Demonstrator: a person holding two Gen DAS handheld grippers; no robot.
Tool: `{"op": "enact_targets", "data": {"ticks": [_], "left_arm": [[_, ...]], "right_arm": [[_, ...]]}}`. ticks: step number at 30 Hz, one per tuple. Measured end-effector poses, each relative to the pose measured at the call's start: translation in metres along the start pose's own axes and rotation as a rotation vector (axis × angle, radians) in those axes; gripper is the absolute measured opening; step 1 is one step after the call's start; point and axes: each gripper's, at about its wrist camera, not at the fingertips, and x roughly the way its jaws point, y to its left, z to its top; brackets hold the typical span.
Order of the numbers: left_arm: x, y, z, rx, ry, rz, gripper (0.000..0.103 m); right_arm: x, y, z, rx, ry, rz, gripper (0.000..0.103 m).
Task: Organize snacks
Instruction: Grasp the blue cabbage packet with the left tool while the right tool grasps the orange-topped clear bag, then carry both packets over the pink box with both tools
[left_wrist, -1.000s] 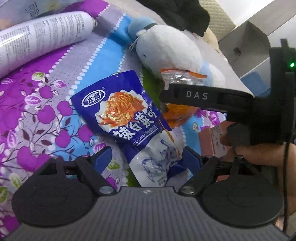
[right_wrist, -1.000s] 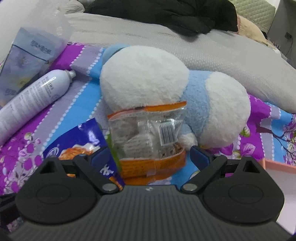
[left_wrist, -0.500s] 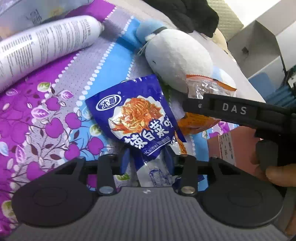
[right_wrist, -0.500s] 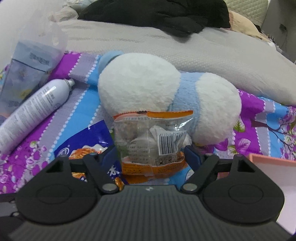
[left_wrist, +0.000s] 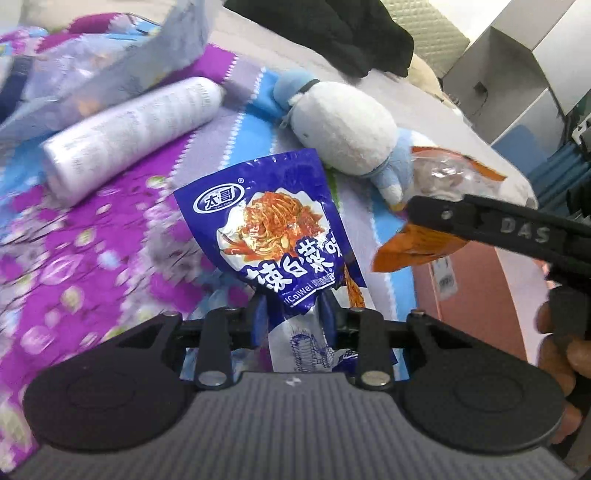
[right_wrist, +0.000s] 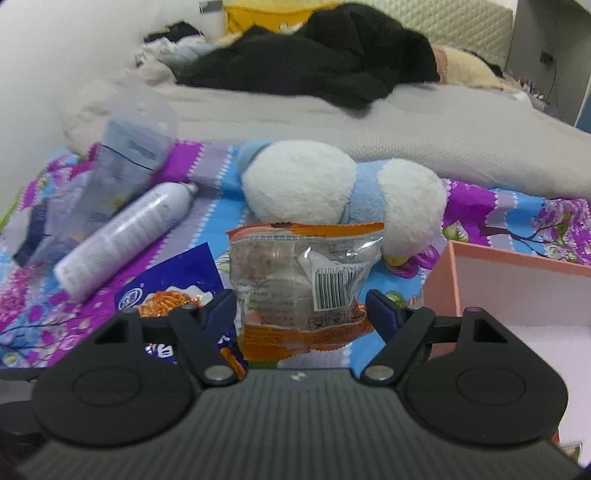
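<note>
My left gripper (left_wrist: 293, 308) is shut on the lower end of a blue snack packet (left_wrist: 273, 229) with noodles pictured on it and holds it above the bedspread. The packet also shows in the right wrist view (right_wrist: 173, 291). My right gripper (right_wrist: 301, 310) is shut on an orange-and-clear snack packet (right_wrist: 303, 280) and holds it upright in the air. That packet (left_wrist: 443, 184) and the right gripper's black arm show at the right of the left wrist view. A pink box (right_wrist: 517, 291) lies to the right.
A white-and-blue plush toy (right_wrist: 332, 192) lies behind the packets. A white spray can (right_wrist: 125, 236) lies at the left beside a clear plastic bag (right_wrist: 122, 166). Black clothing (right_wrist: 314, 66) lies on the grey bed behind. The purple flowered bedspread (left_wrist: 92, 240) lies under everything.
My left gripper has shut on the blue packet and lifted it. My right gripper has lifted the orange packet and pulled back, so more of the bed and the pink box show.
</note>
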Motion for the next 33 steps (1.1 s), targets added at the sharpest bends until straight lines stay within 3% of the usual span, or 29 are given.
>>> {"op": "enact_targets", "data": {"ticks": [10,18,33], "left_arm": [[-0.084,0.009,-0.058,0.024,-0.048,0.034,0.035],[-0.136,0.003,-0.085,0.042,-0.080,0.030,0.035],[-0.212,-0.027,-0.080,0.106,-0.184,-0.042,0.035]], "right_arm": [[-0.089,0.019,-0.051,0.021,-0.060,0.022,0.079],[-0.145,0.028,-0.081,0.050,-0.082,0.041,0.079],[-0.217,0.023,-0.105,0.113,-0.152,0.003,0.079]]}}
